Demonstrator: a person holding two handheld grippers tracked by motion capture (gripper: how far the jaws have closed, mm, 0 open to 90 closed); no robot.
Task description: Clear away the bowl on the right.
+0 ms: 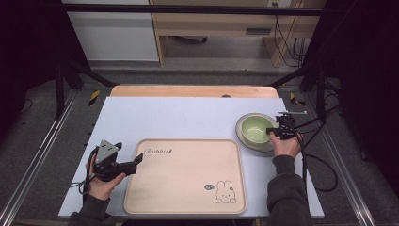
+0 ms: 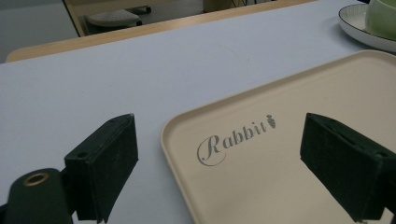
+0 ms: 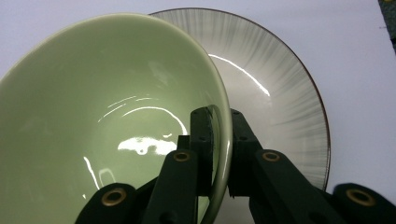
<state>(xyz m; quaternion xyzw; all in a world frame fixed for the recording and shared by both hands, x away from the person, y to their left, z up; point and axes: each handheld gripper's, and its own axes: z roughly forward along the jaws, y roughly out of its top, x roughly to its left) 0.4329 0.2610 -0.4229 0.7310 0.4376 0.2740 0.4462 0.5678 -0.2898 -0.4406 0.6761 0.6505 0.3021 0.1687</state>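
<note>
The right gripper (image 1: 274,132) has its jaws pinched onto the rim of a pale green bowl (image 1: 256,128), one jaw inside the wall and one outside, as the right gripper view (image 3: 219,154) shows plainly. The bowl (image 3: 112,116) sits in a grey streaked plate (image 3: 280,93) with a dark rim, at the right side of the bench (image 1: 188,117), just beyond the far right corner of the tray (image 1: 188,188). Being round, the bowl has no long axis to speak of; its mouth faces up, and in the right gripper view it looks tipped a little, the gripped side of the rim riding over the plate's face. The plate (image 1: 242,134) lies flat on the bench.

The left gripper (image 1: 136,162) is held by the person's left hand (image 1: 101,183) at the near left, its jaws spread wide and holding nothing. In the left gripper view (image 2: 219,163) the jaws straddle the tray's far left corner (image 2: 280,116), one jaw over the bare bench (image 2: 116,70) and one over the tray, just above the printed word "Rabbit" (image 2: 236,140). The tray is a beige rounded rectangle, its long axis running left to right across the bench, with a rabbit drawing (image 1: 225,193) at its near right corner. The bowl and plate (image 2: 369,28) show at the far right edge of that view, well apart from the left gripper
</note>
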